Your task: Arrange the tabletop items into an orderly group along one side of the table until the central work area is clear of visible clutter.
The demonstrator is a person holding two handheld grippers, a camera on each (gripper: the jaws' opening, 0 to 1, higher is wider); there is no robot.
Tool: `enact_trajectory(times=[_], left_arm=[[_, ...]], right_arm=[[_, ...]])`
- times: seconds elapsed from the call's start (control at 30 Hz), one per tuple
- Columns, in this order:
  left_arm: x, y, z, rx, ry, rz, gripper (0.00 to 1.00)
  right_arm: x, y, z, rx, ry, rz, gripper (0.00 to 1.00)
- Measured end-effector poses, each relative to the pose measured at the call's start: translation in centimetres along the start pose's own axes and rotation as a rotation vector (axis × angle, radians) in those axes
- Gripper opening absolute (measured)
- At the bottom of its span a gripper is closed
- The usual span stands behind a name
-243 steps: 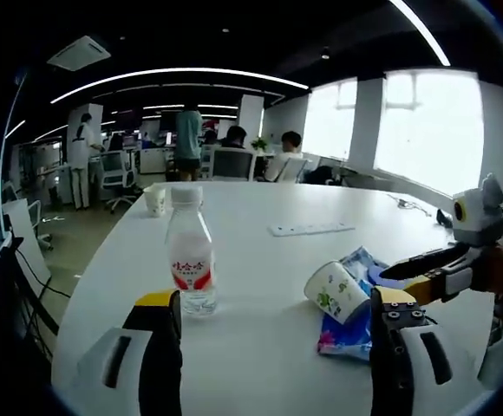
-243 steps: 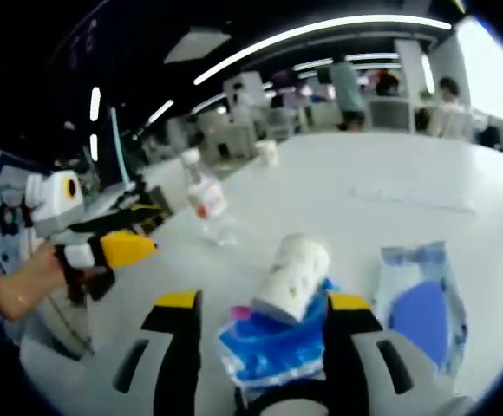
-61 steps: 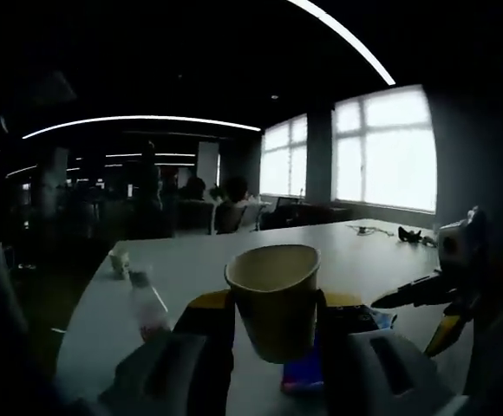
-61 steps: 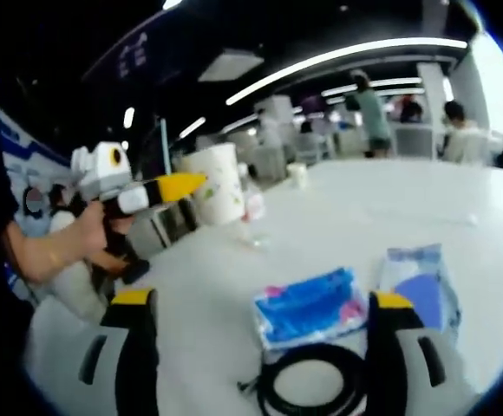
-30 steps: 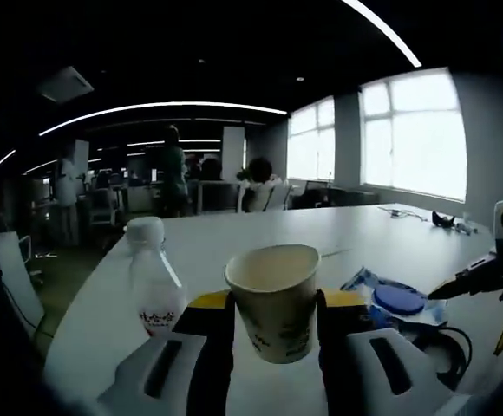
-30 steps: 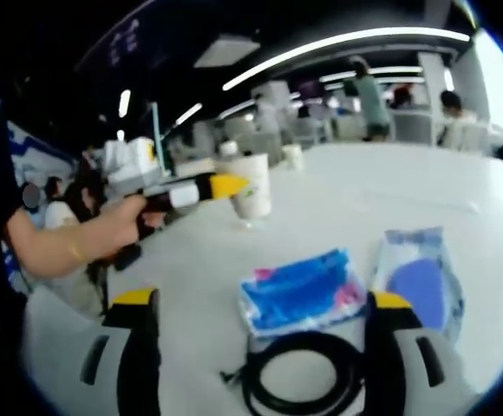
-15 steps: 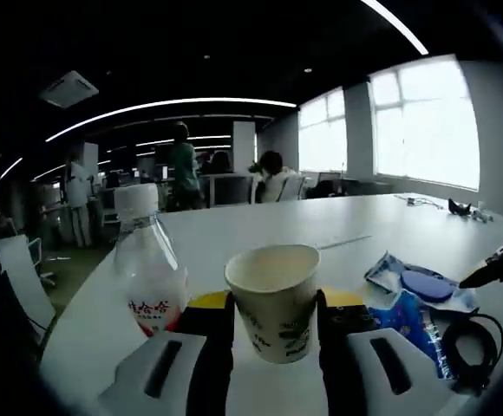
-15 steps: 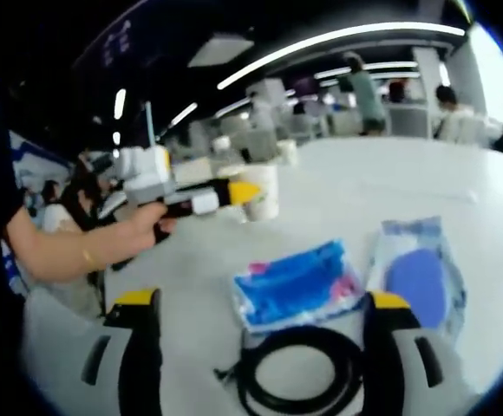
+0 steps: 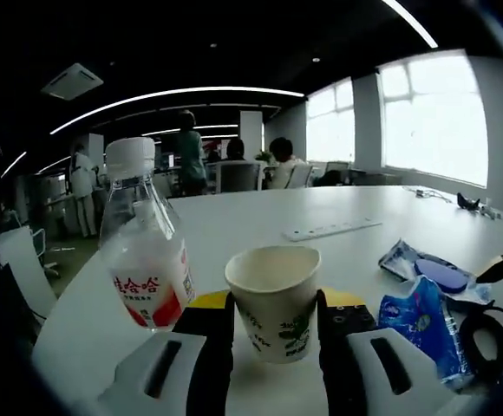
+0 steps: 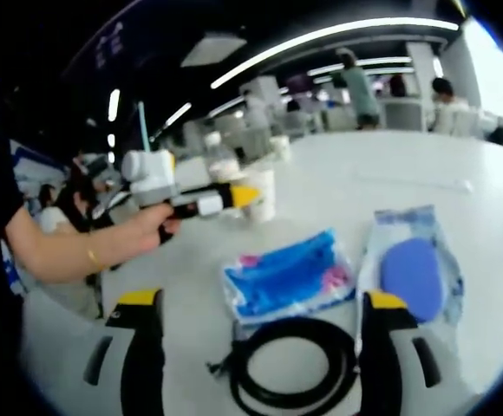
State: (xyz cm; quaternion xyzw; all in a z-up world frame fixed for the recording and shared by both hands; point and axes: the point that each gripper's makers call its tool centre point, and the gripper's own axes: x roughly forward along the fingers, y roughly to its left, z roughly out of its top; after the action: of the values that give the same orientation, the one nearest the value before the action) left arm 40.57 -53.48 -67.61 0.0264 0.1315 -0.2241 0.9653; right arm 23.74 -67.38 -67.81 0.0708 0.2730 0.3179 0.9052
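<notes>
Paper cup (image 9: 274, 301) looks matt, printed with a green pattern. The bottle (image 9: 145, 243) is clear glossy plastic with a white ribbed cap and a red-and-white label. Blue packet (image 10: 288, 276) and clear pouch (image 10: 412, 265) are shiny crinkled film. The coiled cable (image 10: 293, 365) seems smooth black rubber, though blurred. Table (image 9: 260, 225) has a smooth white, faintly sheened top

Left tongs (image 9: 274, 303) clamped, right tongs (image 10: 256, 325) agape

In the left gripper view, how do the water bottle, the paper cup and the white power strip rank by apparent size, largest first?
1. water bottle
2. paper cup
3. power strip
The strip lies farther from the camera, so its true size is unsure.
</notes>
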Motion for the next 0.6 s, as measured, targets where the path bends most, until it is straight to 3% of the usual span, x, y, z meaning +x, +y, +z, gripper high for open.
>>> enact_trajectory(times=[0.5,0.6], left_arm=[[0.5,0.6,-1.1,0.022,0.042,0.014,0.38],[0.5,0.8,-1.7,0.042,0.074,0.03,0.37]], right_arm=[[0.0,-0.1,0.0,0.026,-0.008,0.003,0.89],[0.0,0.0,-0.1,0.026,-0.002,0.003,0.88]])
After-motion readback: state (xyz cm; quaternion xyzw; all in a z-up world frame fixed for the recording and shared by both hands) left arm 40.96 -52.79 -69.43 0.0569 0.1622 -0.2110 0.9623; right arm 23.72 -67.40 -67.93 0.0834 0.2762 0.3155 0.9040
